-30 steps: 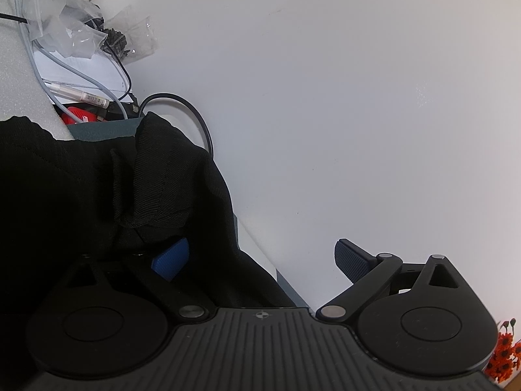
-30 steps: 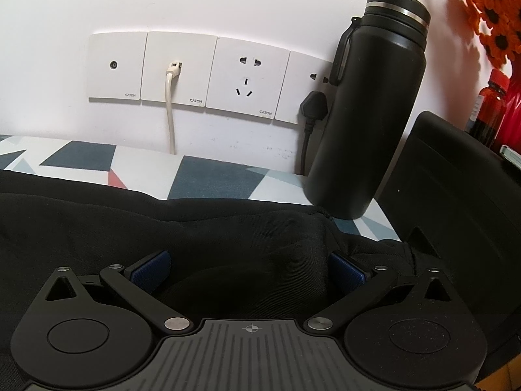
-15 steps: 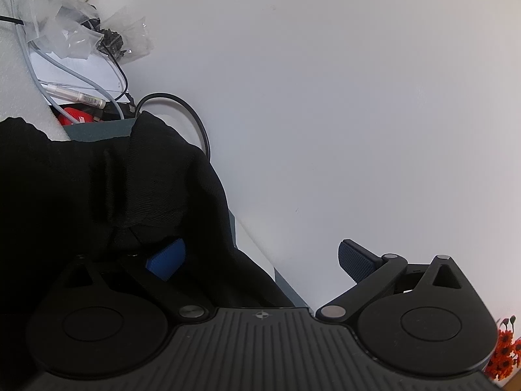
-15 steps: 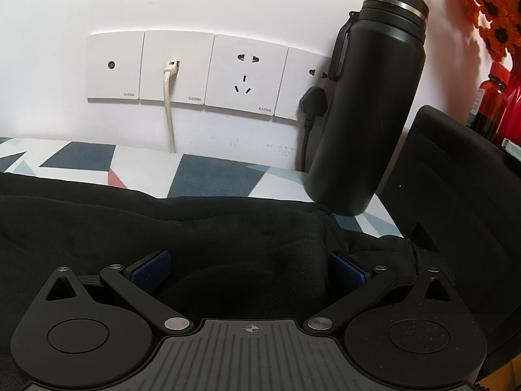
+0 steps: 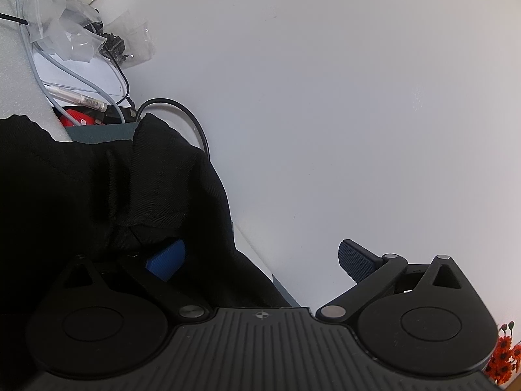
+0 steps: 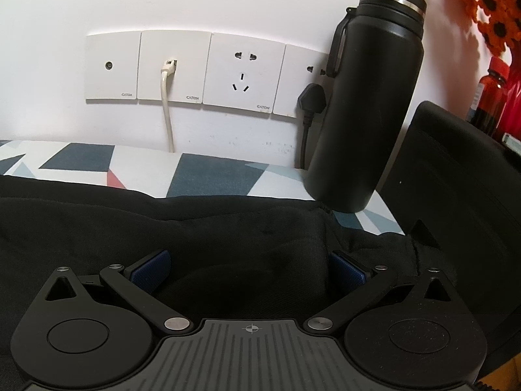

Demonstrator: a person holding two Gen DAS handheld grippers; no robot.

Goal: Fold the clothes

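Little has moved since the earlier frames: the left view has shifted only slightly against the wall, and the right view is nearly unchanged.

Left claw: jaws stand wide apart. One blue pad is half buried in the black garment; the other pad sits clear of the cloth, in front of the white wall. No cloth is pinched between the pads. The garment is bunched on the left of this view, rising in a fold above the buried pad. Beyond it lie a black cable, grey cables, a red item and crumpled clear plastic bags.

Right claw: jaws stand wide apart, both blue pads pressed down into the black garment, with a stretch of cloth between them, not gripped. The garment lies spread on the counter, on a cloth with a geometric pattern. Behind its far edge, a black flask stands upright, just beside the garment. Wall sockets sit on the wall, with a white cable and a dark plug inserted.
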